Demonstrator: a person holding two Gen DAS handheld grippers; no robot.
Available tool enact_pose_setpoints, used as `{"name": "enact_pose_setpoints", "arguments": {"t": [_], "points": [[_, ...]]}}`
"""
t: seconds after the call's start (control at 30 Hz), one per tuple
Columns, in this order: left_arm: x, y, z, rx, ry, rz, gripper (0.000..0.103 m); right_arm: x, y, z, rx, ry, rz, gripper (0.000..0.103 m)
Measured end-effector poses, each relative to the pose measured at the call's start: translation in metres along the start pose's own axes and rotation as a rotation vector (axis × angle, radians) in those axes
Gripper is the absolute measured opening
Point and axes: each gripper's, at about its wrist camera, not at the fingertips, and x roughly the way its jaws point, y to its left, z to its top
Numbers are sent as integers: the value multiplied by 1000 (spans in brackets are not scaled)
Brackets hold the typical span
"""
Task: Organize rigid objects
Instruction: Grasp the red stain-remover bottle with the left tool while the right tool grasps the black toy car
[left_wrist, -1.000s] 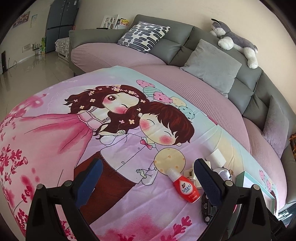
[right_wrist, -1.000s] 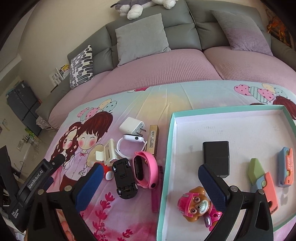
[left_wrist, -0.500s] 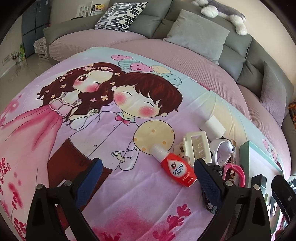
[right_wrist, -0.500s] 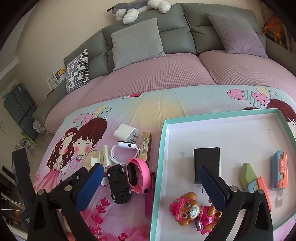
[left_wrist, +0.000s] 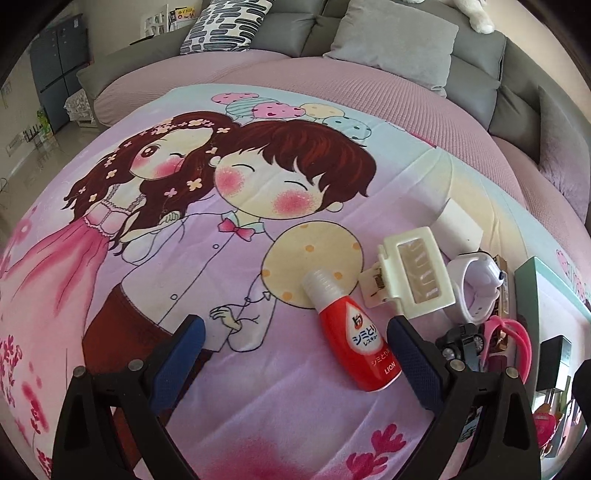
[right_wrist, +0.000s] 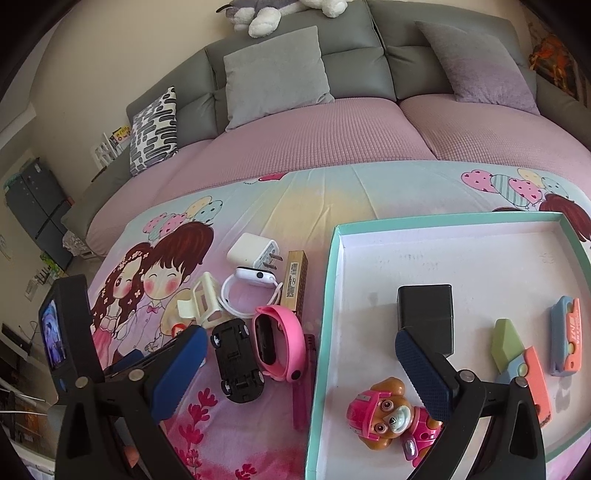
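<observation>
My left gripper (left_wrist: 295, 354) is open and empty, low over the cartoon blanket, with a red bottle (left_wrist: 354, 332) lying just inside its right finger. A cream hair clip (left_wrist: 410, 273) and a white watch (left_wrist: 476, 284) lie beyond it. My right gripper (right_wrist: 299, 369) is open and empty, straddling the left wall of the teal-rimmed tray (right_wrist: 325, 295). A black toy car (right_wrist: 236, 360), a pink watch (right_wrist: 280, 343), a white charger (right_wrist: 255, 253) and a brown box (right_wrist: 295, 280) lie left of the tray. The tray holds a black block (right_wrist: 424, 314), a pink pup toy (right_wrist: 388, 417) and coloured toy knives (right_wrist: 517, 354).
The blanket (left_wrist: 184, 258) covers a surface in front of a pink-covered grey sofa (right_wrist: 332, 122) with cushions and a plush dog (right_wrist: 280, 11). The left gripper's body (right_wrist: 70, 332) stands at the left of the right wrist view. Floor and a dark cabinet (left_wrist: 55, 70) lie to the far left.
My left gripper has moved right and forward toward the red bottle and the pile, which now sit closer. The right wrist view has shifted slightly; the objects have not moved.
</observation>
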Motion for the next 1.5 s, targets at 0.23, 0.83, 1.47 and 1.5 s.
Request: {"name": "enact_pose_setpoints", "arguments": {"t": [0.23, 0.83, 1.47, 1.5], "points": [[-3, 6, 2, 4, -18, -65, 78, 5, 3, -3, -9, 19, 5, 103], [-9, 3, 2, 34, -13, -179, 33, 9, 17, -7, -60, 37, 11, 102], [-18, 35, -9, 13, 40, -182, 33, 20, 54, -21, -194, 59, 70, 75], [-19, 37, -9, 10, 40, -176, 33, 21, 55, -21, -199, 63, 72, 72]]}}
